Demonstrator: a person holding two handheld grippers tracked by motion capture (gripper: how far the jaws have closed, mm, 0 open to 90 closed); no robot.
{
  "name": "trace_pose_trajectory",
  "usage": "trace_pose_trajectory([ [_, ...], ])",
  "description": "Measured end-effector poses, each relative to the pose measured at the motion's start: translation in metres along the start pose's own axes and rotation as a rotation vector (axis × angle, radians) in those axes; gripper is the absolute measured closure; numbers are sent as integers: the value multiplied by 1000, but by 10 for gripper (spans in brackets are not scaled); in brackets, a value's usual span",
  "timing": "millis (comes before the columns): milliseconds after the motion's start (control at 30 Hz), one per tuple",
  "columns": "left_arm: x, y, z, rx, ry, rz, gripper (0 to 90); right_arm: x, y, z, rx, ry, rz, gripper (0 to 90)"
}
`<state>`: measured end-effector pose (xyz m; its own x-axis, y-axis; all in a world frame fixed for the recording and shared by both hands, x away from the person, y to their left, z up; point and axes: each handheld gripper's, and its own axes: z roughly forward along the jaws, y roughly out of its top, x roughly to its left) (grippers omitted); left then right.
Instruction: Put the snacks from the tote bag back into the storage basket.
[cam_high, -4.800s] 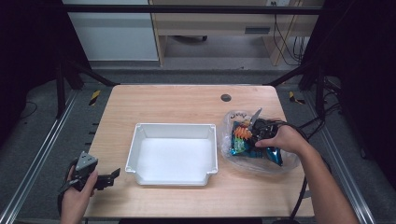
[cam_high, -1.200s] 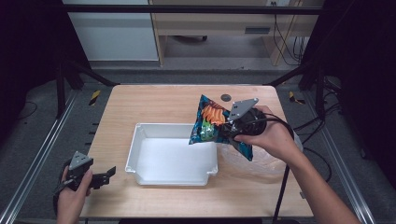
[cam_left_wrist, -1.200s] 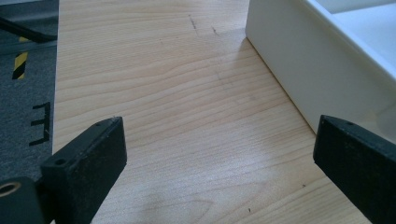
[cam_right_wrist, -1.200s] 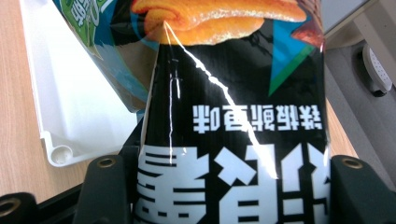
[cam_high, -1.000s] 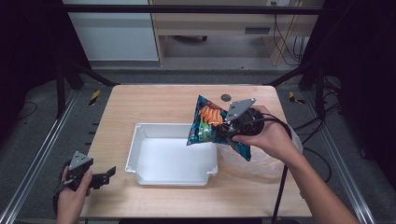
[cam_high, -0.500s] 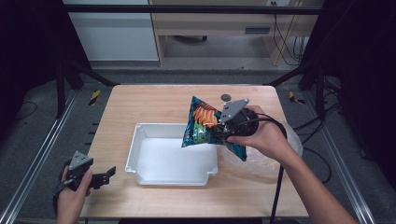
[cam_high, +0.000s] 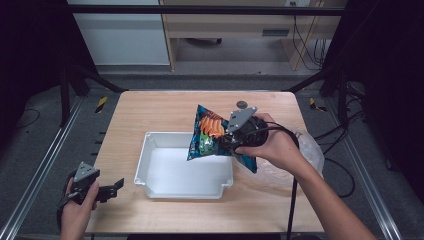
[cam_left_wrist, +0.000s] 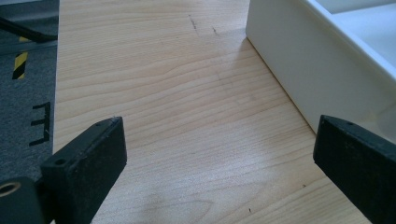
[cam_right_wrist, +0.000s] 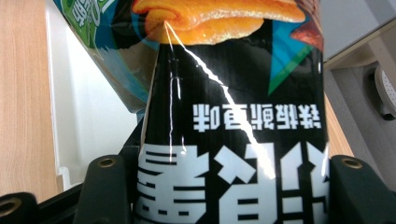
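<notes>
Foil snack bag (cam_high: 212, 136), blue with orange print, hangs just right of centre in the high view, clamped between the jaws of the right gripper (cam_high: 231, 145) and held in the air over the right end of the white bin (cam_high: 150, 172). In the right gripper view the bag (cam_right_wrist: 233, 140) sits squeezed between both black jaws, its print upside down.

Risk: the grip falls on slick foil near one edge, so the bag may slip or swing; released too far right, it could catch the bin's right rim and tip onto the table (cam_high: 150, 112) beside the clear plastic bag (cam_high: 305, 155).

Pose: the right hand (cam_high: 272, 147) reaches in from the lower right, forearm slanting up-left, gripper pointing left. The left hand (cam_high: 75, 207) rests at the lower left corner, its left gripper (cam_high: 116, 186) level over bare wood, jaws apart and empty, with the bin wall (cam_left_wrist: 289, 70) at upper right of its view.
</notes>
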<state>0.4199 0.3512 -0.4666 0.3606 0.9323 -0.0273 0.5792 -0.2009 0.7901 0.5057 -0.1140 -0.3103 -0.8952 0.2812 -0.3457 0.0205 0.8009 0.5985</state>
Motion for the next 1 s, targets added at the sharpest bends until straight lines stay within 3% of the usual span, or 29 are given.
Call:
trace_pose_trajectory([
  [1000,1,0,-1,-4,2,-8,25,9,17,13,-9,34,-40,409],
])
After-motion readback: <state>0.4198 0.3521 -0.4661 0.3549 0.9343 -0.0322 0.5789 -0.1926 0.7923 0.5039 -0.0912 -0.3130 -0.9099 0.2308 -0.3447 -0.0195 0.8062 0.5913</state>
